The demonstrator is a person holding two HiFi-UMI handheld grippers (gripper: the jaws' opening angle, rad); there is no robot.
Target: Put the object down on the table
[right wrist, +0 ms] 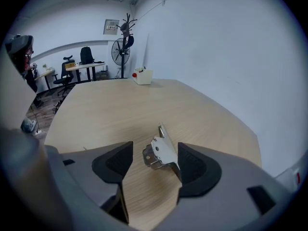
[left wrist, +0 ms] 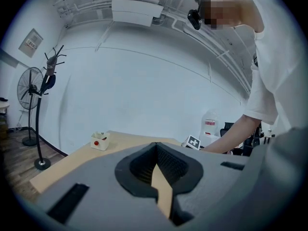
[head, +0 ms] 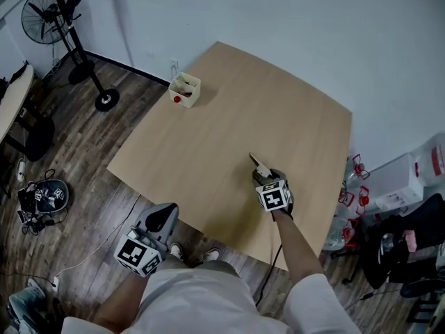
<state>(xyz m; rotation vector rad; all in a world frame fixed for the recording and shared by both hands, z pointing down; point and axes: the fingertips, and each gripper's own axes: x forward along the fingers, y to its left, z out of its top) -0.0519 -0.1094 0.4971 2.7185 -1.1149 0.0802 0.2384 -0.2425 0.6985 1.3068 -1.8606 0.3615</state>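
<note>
Light brown wood makes up the big table (head: 229, 117), with a small white box (head: 184, 89) at its far corner. Low over the near part is the right gripper (right wrist: 153, 163), its jaws wide apart and gripping nothing. A shiny metal clip (right wrist: 161, 152) lies on the table between them, close to one jaw. The left gripper (left wrist: 158, 170) is off the near edge, jaws closed and empty.

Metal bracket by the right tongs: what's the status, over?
Right tongs open, metal bracket between them, lying on the table. Left tongs shut, empty, off the table's near edge. Nothing in the way.
</note>
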